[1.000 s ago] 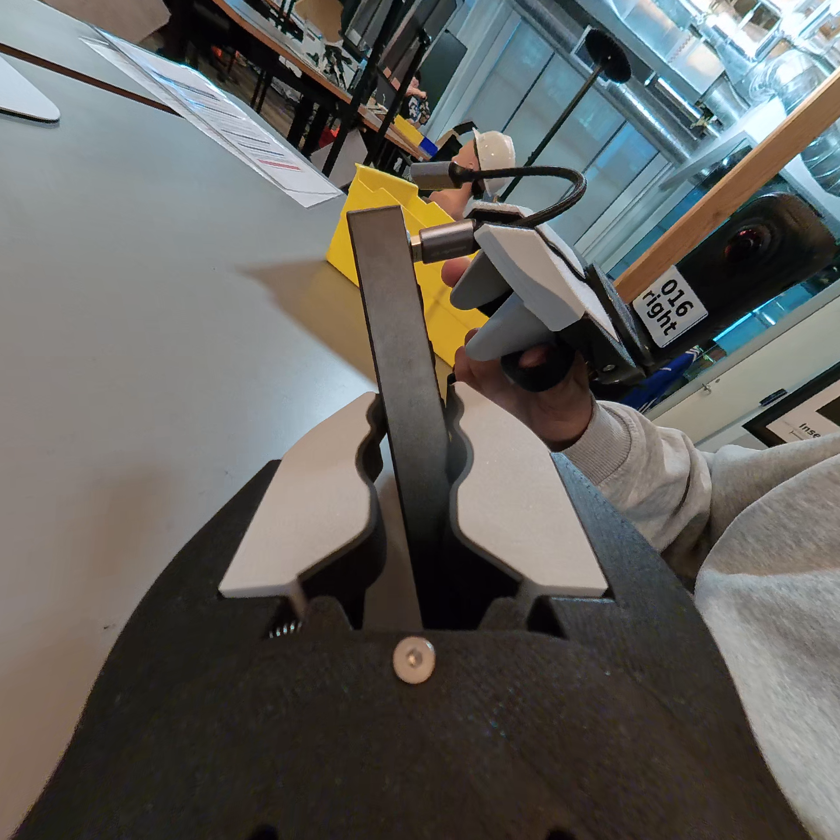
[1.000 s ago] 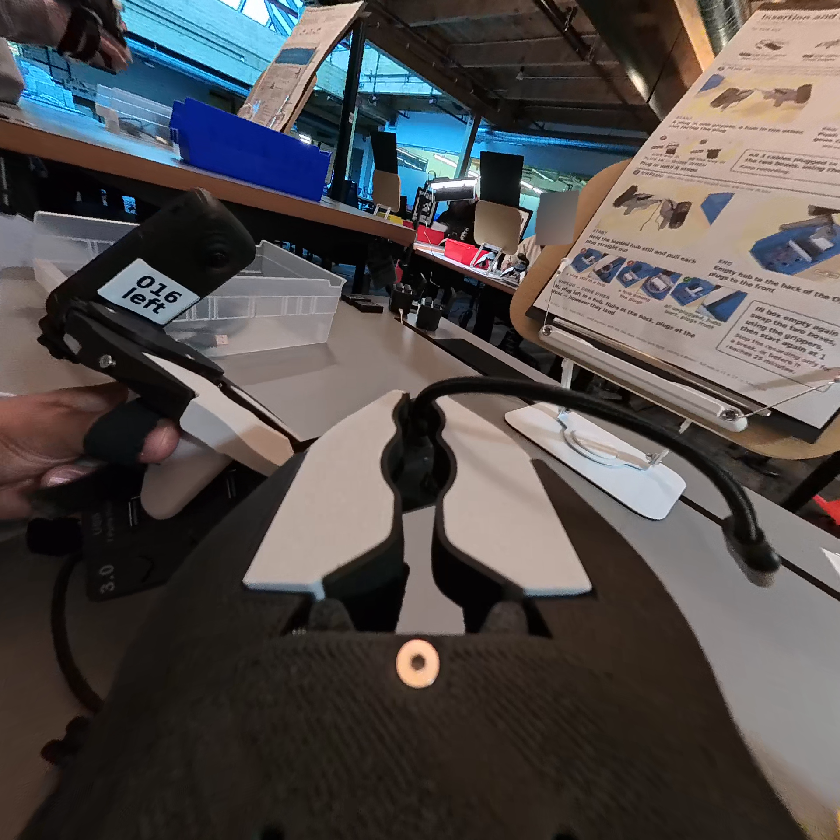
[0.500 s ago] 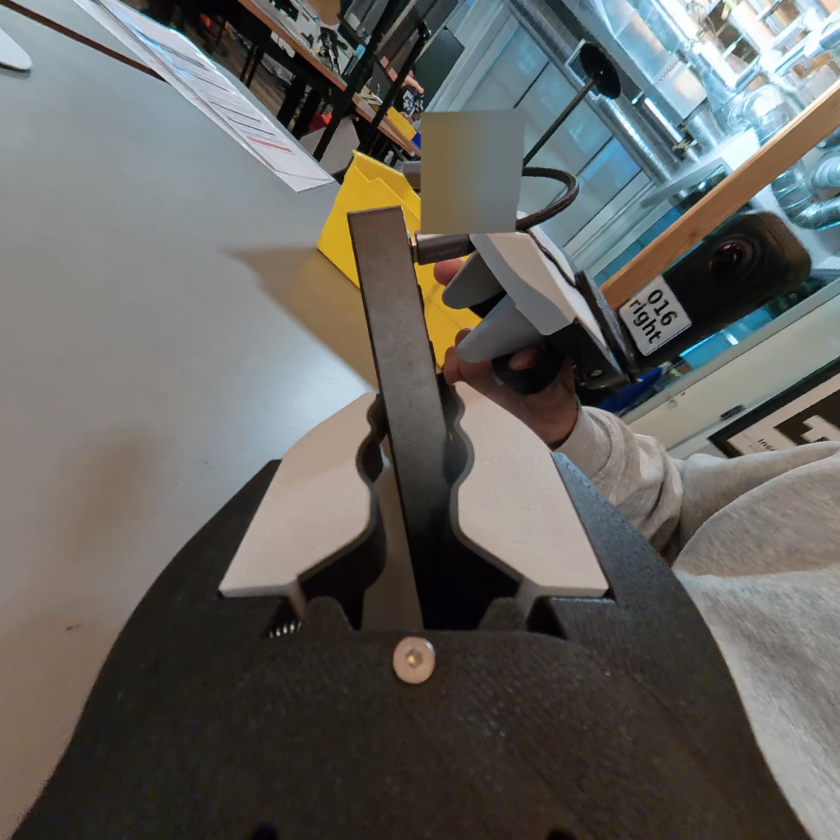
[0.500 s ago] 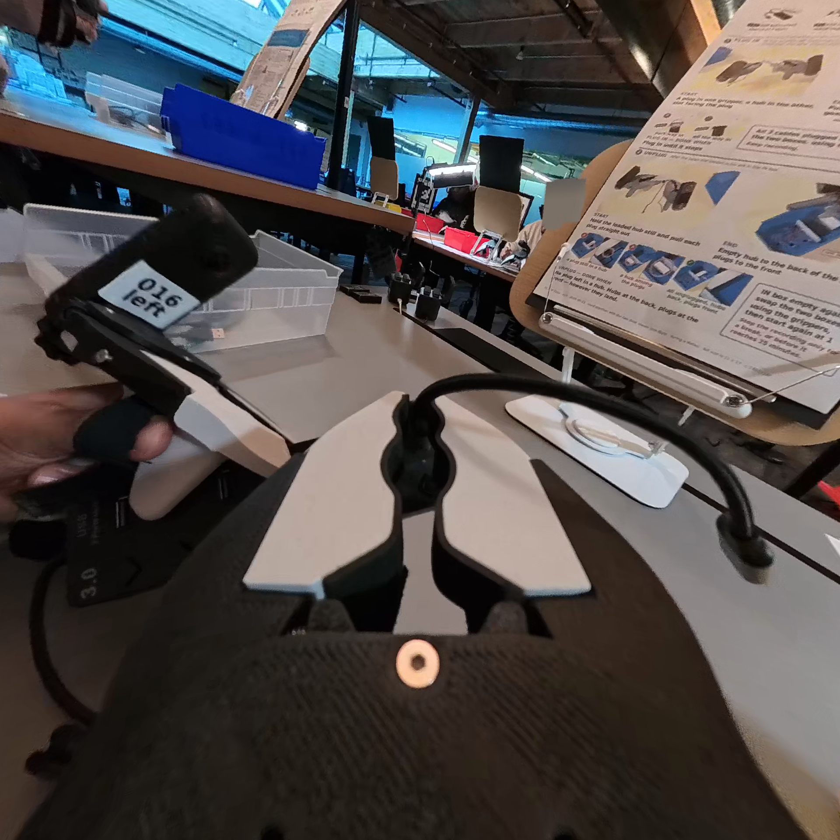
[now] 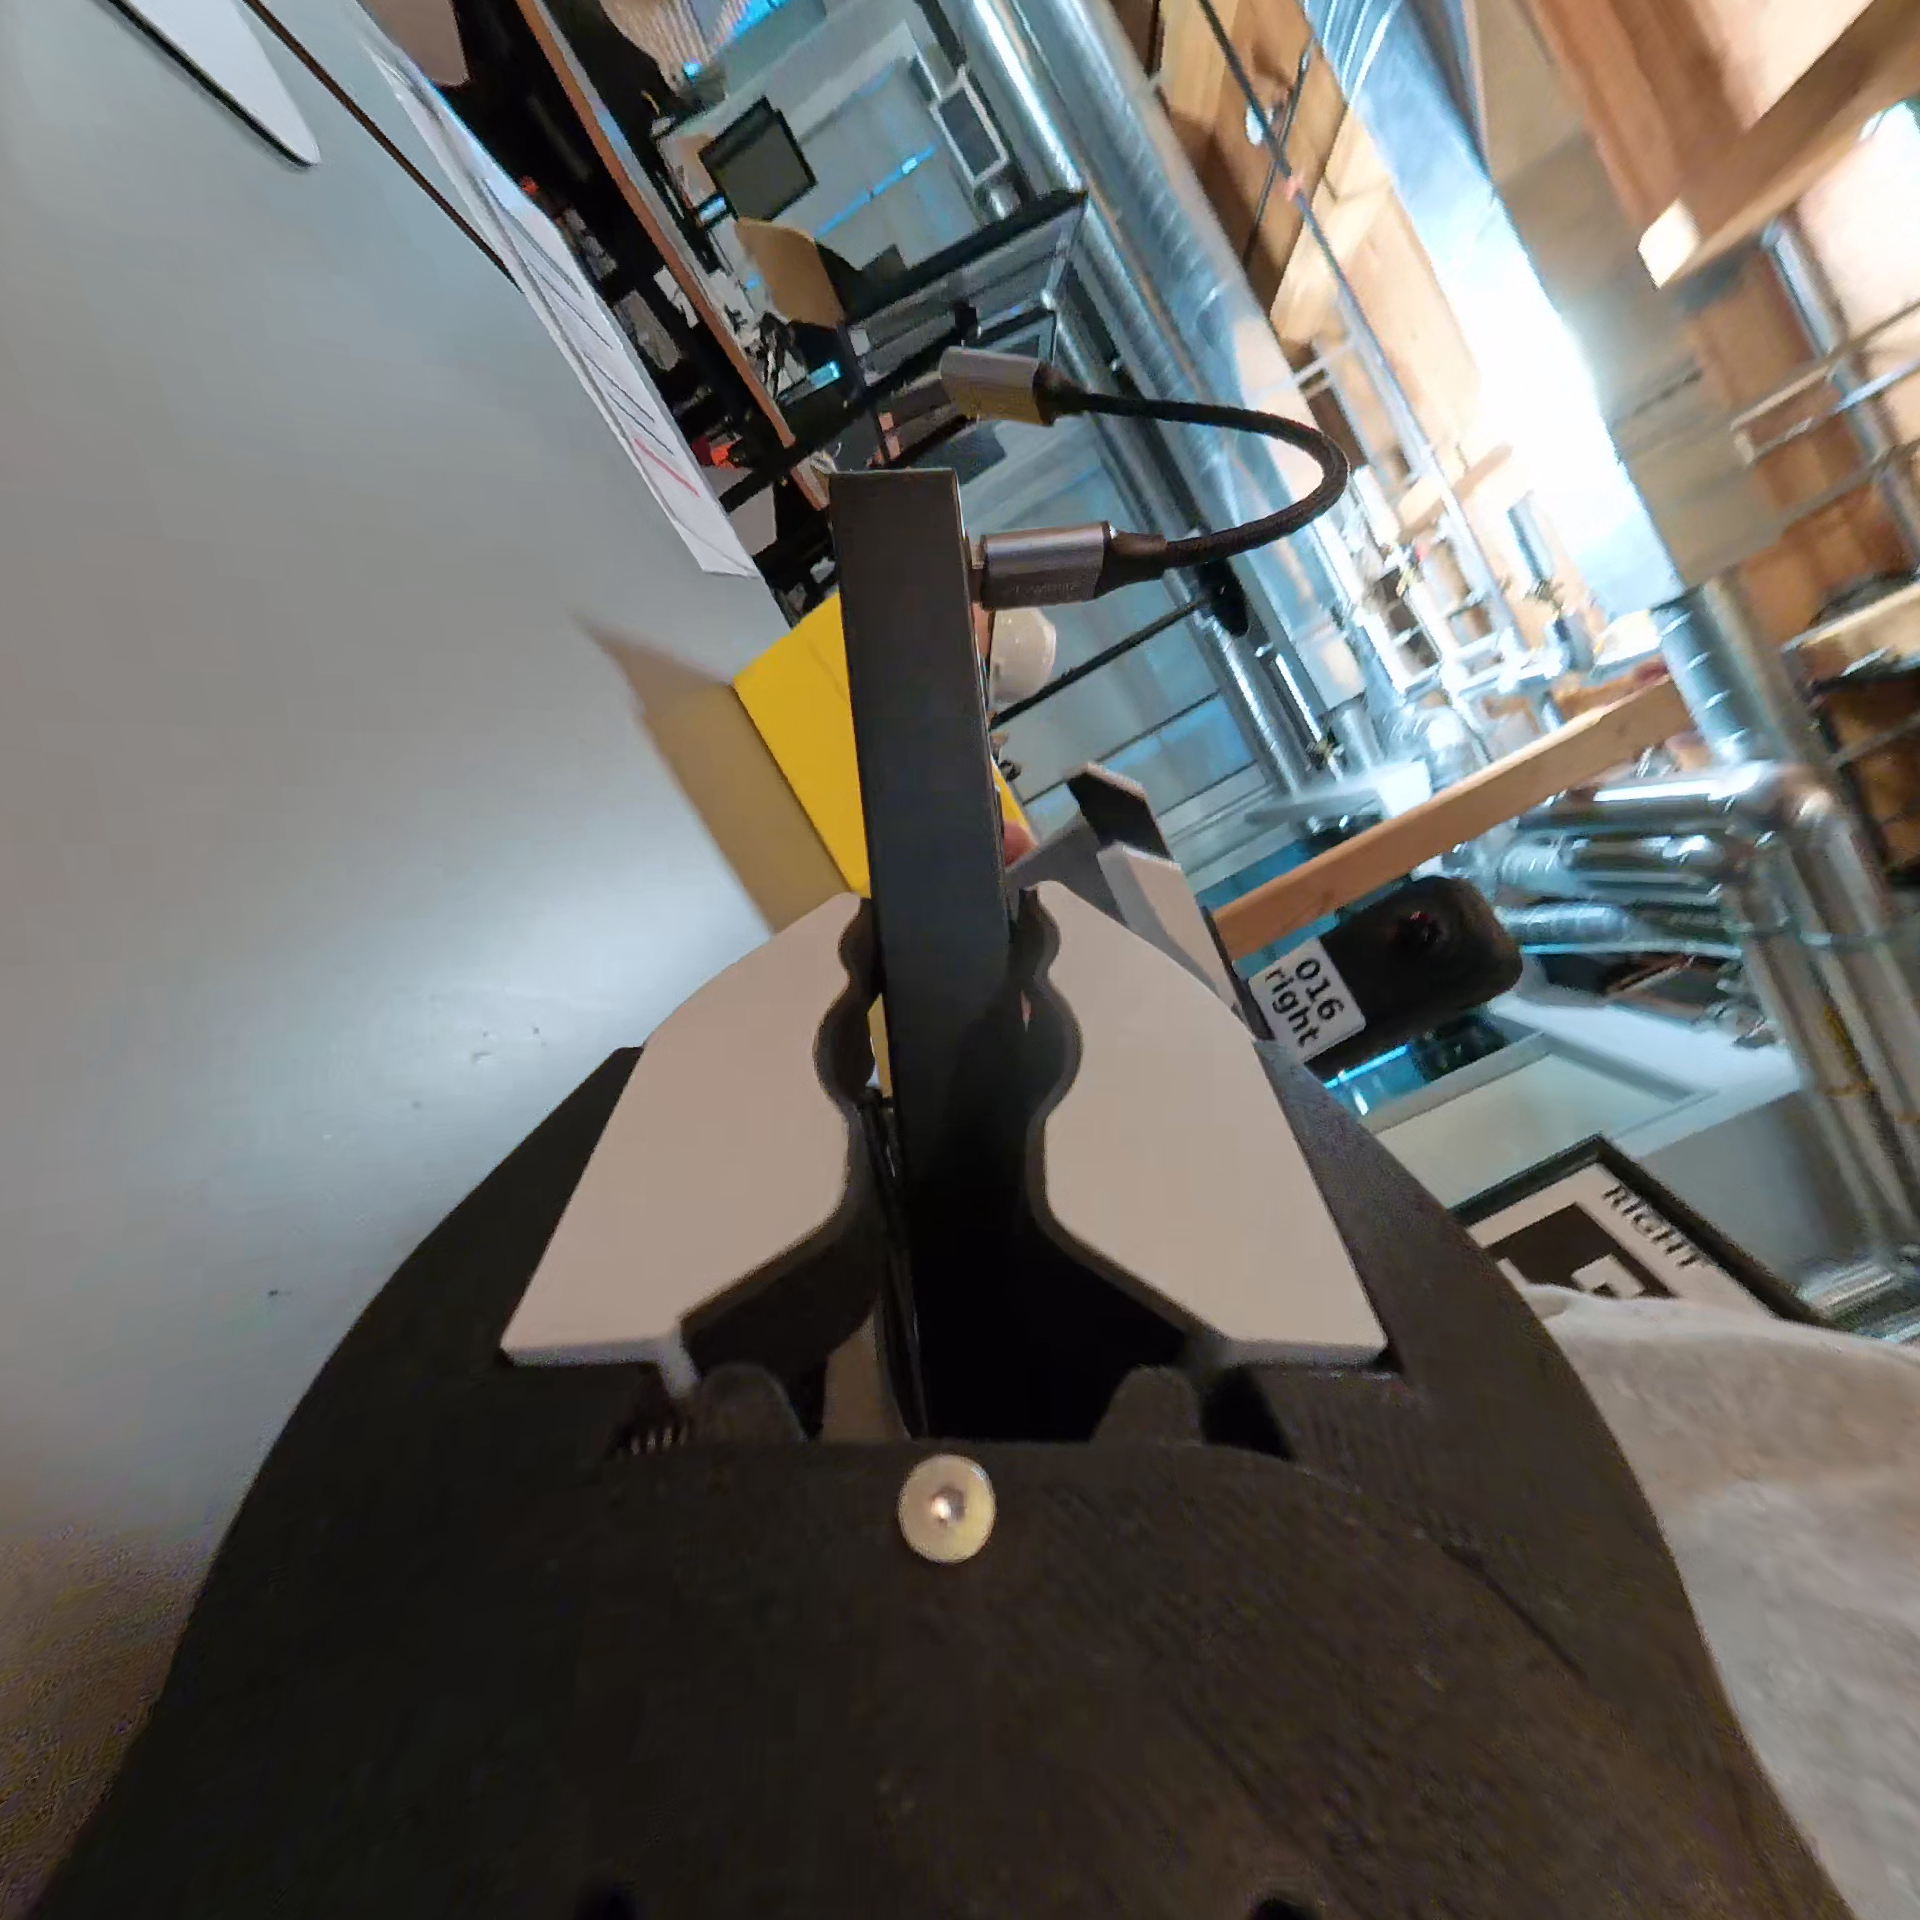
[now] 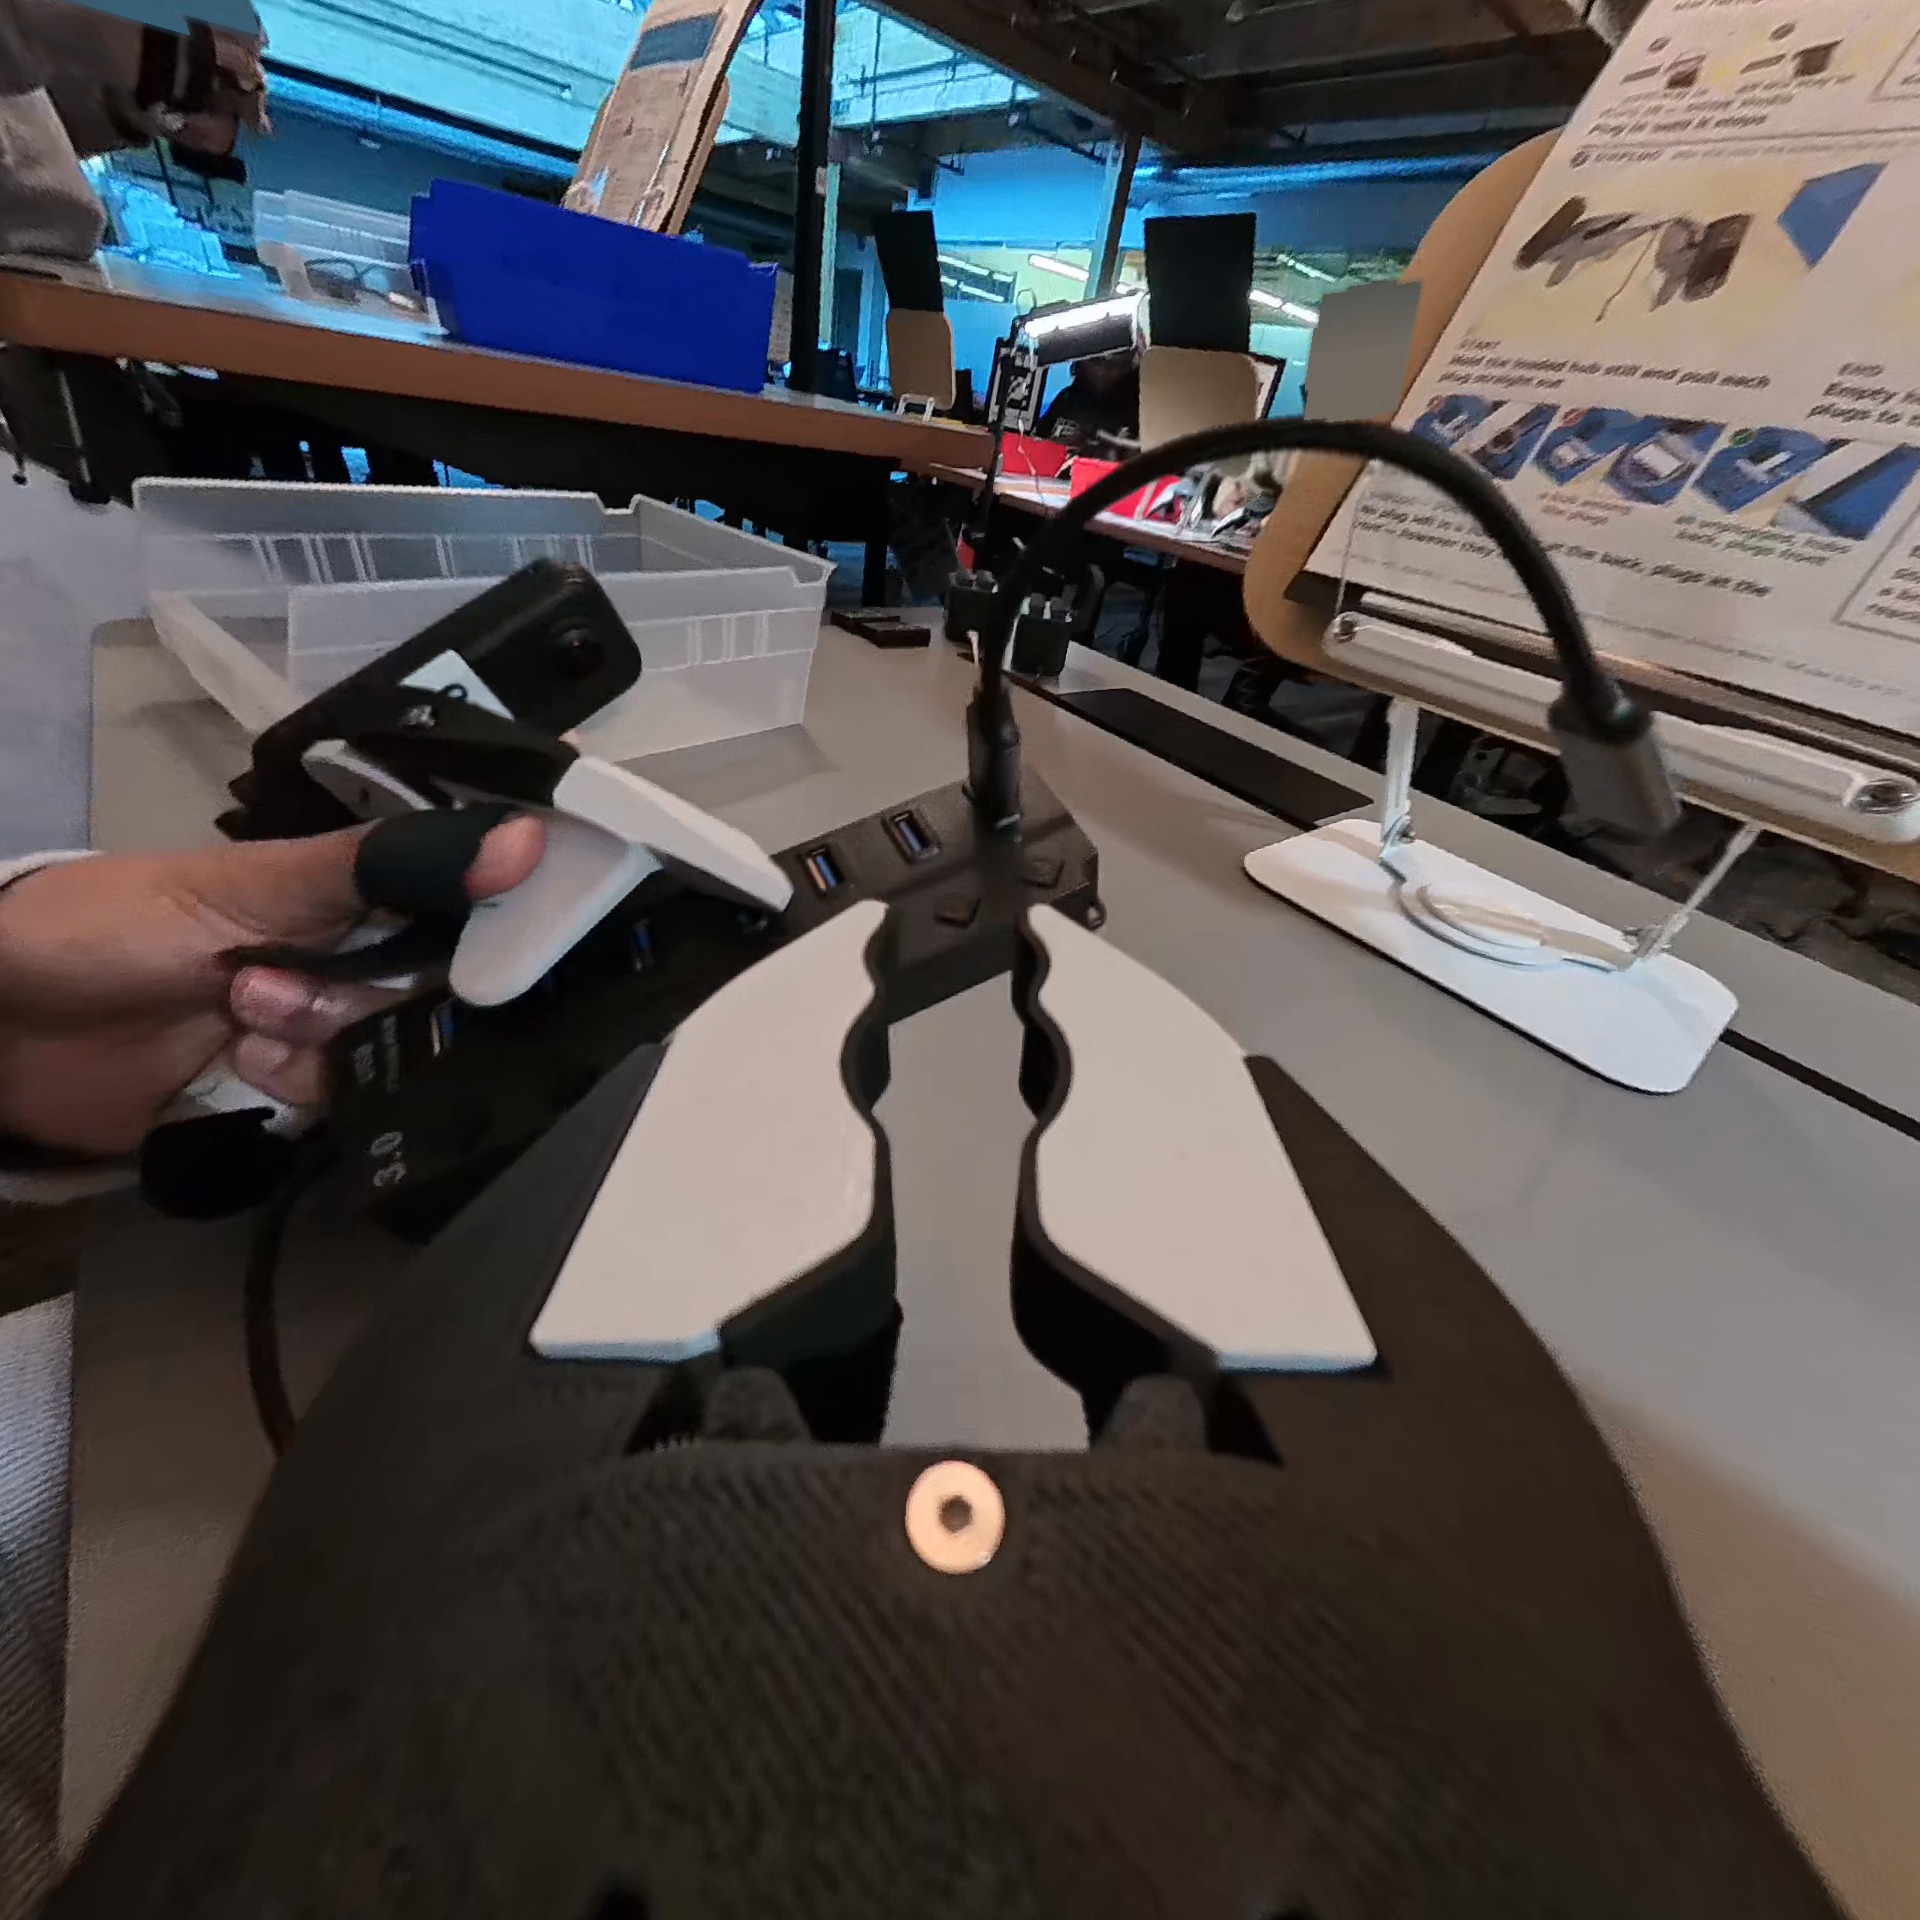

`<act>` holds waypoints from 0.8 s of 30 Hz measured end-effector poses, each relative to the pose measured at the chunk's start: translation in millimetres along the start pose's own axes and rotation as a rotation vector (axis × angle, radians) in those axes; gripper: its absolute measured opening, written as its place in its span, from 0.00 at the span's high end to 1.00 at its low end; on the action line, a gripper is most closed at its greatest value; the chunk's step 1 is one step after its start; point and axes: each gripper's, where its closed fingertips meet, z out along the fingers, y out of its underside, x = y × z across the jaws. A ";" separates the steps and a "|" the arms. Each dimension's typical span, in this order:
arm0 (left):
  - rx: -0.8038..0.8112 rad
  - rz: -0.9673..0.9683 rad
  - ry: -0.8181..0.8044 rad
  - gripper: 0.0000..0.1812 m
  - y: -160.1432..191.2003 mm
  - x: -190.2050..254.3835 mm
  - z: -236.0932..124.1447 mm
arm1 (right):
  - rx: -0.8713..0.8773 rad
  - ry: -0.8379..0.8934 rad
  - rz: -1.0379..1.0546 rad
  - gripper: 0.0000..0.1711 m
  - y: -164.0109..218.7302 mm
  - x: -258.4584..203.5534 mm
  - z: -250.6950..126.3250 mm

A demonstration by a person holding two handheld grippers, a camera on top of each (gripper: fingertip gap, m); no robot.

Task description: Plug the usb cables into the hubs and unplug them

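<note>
My left gripper (image 5: pixel 940 935) is shut on a black usb hub (image 5: pixel 914 707), held edge-on above the grey table. A short braided cable has one grey plug (image 5: pixel 1039 566) seated in the hub near its far end; its free plug (image 5: pixel 987 384) hangs in the air. In the right wrist view the hub (image 6: pixel 935 862) shows blue ports, the seated plug (image 6: pixel 992 758) stands up from it and the free plug (image 6: pixel 1610 769) droops to the right. My right gripper (image 6: pixel 951 925) is open and empty, just short of the hub. The left gripper (image 6: pixel 707 894) grips the hub there.
A yellow bin (image 5: pixel 790 748) and a paper sheet (image 5: pixel 582 343) lie beyond the hub. A clear plastic tray (image 6: pixel 499 592) stands at the back left. An instruction sheet (image 6: pixel 1662 416) rests on a stand with a white base (image 6: pixel 1486 935) at the right. A blue bin (image 6: pixel 592 281) sits on the far table.
My right gripper has let go of the cable's plug, opened and drawn back. The plug stays seated in the hub. The left gripper has tilted with the hub still in it.
</note>
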 end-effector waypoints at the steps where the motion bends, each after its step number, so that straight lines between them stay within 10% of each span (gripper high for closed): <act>1: 0.013 -0.019 0.001 0.85 -1.4 -1.7 -1.1 | -0.009 -0.007 -0.008 0.88 1.9 -2.6 0.9; 17: 0.042 0.054 -0.134 0.85 -0.7 -18.6 -24.1 | 0.112 -0.199 -0.052 0.95 -63.5 -59.1 21.8; 24: 0.101 0.053 -0.122 0.85 -15.4 -23.1 -26.5 | -0.033 -0.495 -0.217 0.94 -129.9 -122.8 104.0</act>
